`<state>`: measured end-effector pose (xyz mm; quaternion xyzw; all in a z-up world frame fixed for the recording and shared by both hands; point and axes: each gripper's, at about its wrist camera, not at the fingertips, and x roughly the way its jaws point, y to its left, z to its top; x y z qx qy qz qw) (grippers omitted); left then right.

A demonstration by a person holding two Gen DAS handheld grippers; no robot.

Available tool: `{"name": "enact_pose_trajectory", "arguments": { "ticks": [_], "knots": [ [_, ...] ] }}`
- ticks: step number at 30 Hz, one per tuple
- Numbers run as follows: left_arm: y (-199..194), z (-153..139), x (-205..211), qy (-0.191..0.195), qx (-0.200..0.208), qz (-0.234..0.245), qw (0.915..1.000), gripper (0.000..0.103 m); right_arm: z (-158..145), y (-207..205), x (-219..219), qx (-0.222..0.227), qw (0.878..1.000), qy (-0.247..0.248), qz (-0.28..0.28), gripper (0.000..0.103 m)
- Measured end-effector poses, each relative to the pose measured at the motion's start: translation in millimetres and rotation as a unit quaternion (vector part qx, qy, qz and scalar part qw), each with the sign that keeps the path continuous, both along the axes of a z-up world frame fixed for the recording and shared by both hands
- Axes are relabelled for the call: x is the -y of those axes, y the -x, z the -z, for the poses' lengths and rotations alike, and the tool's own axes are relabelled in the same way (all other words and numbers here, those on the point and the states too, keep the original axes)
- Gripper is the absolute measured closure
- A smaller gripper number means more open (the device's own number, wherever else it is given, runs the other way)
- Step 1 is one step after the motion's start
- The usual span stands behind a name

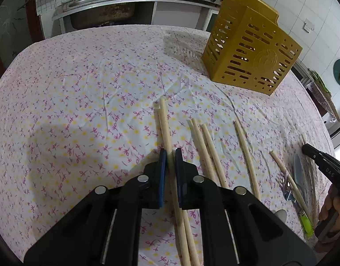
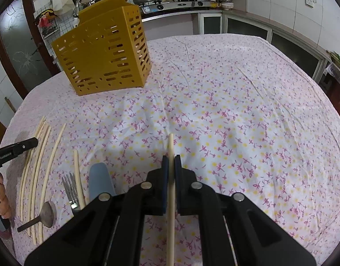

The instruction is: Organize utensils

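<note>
Chopstick in left gripper [image 1: 169, 153]: the blue pads are pinched on a pale chopstick [image 1: 164, 124] whose long axis runs straight ahead along the fingers, tip pointing away over the flowered tablecloth [image 1: 81, 88]; a second stick lies right beside it, apparently not clamped.
Loose chopsticks [image 1: 205, 148]: on the cloth just right of the left gripper, roughly parallel to its fingers.
Yellow holder [image 1: 252, 51]: ahead and to the right of the left gripper, well apart; ahead and to the left of the right gripper [image 2: 171, 158]. It sits between the two, neither clearly nearer.
Fork [image 2: 70, 188], grey spoon [image 2: 45, 215] and blue-grey utensil [image 2: 100, 179]: just left of the right gripper, on the cloth.
Chopstick in right gripper: jaws nipped on a single chopstick [image 2: 171, 146], axis again forward along the fingers.
Coming move: each stick must likely be carried to the holder and tipped upright.
Writing: "ConRobot.AI", I think, on the left tool seen from the right wrist; "DAS" on the right tool.
</note>
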<state>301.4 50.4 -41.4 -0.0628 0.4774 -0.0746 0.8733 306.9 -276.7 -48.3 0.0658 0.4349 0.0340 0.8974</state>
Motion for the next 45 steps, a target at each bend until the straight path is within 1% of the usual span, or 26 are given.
{"name": "enact_pose_trajectory", "arguments": {
  "ticks": [4, 7, 12, 14, 17, 20, 28, 34, 37, 38, 39, 40, 42, 44, 45],
  "knots": [
    [1.4, -4.3, 0.1, -0.019, 0.010, -0.003, 0.9998, 0.095, 1.6, 0.4, 0.2, 0.004, 1.000, 0.000, -0.001, 0.097],
    [2.4, -3.9, -3.4, -0.012, 0.011, -0.006, 0.9998, 0.095, 2.8, 1.1, 0.3, 0.008, 1.000, 0.001, 0.000, 0.097],
    [8.4, -5.3, -3.6, -0.024, 0.020, -0.006, 0.9995, 0.094, 4.7, 3.5, -2.0, 0.016, 1.000, 0.006, 0.004, 0.097],
    [9.1, -5.5, -3.7, -0.024, 0.021, -0.004, 0.9995, 0.094, 5.0, 3.6, -0.6, 0.016, 1.000, 0.001, 0.004, 0.097],
    [8.7, -5.5, -7.2, -0.014, 0.018, -0.004, 0.9997, 0.094, 5.8, 4.5, 3.1, 0.016, 1.000, -0.008, 0.003, 0.097],
    [8.9, -6.3, -12.3, -0.008, 0.017, -0.008, 0.9998, 0.094, 5.6, 4.8, 4.7, 0.016, 1.000, -0.008, 0.002, 0.097],
    [6.4, -5.4, -16.0, -0.010, 0.016, -0.012, 0.9998, 0.094, 5.2, 6.1, 4.9, 0.018, 1.000, -0.007, -0.001, 0.097],
    [1.9, -4.6, -6.9, -0.034, 0.021, -0.007, 0.9992, 0.094, 4.4, 6.1, 3.1, 0.017, 1.000, 0.001, -0.002, 0.097],
    [-4.9, -3.8, -5.6, -0.028, 0.014, -0.006, 0.9995, 0.094, 4.5, 5.4, 0.0, 0.015, 1.000, 0.008, -0.002, 0.097],
    [-7.7, -2.7, -4.3, -0.023, 0.008, -0.002, 0.9997, 0.091, 4.4, 5.1, -1.5, 0.015, 1.000, 0.010, -0.002, 0.097],
    [-11.3, 0.5, -1.1, -0.028, 0.001, 0.000, 0.9996, 0.089, 4.4, 4.6, -2.8, 0.015, 1.000, 0.013, -0.002, 0.097],
    [-11.5, 0.6, 1.4, -0.036, 0.005, -0.001, 0.9993, 0.089, 4.4, 4.1, -4.1, 0.014, 1.000, 0.016, -0.002, 0.097],
    [-11.1, 0.7, 10.3, -0.064, 0.011, 0.002, 0.9979, 0.089, 4.3, 4.0, -5.1, 0.014, 1.000, 0.018, -0.002, 0.097],
    [-10.8, 1.1, 14.8, -0.077, 0.014, 0.004, 0.9969, 0.090, 3.9, 3.7, -6.8, 0.014, 1.000, 0.020, -0.003, 0.097],
    [-11.3, 1.1, 15.1, -0.077, 0.014, 0.004, 0.9969, 0.090, 3.9, 3.4, -7.3, 0.013, 1.000, 0.021, -0.003, 0.097]
  ]
}}
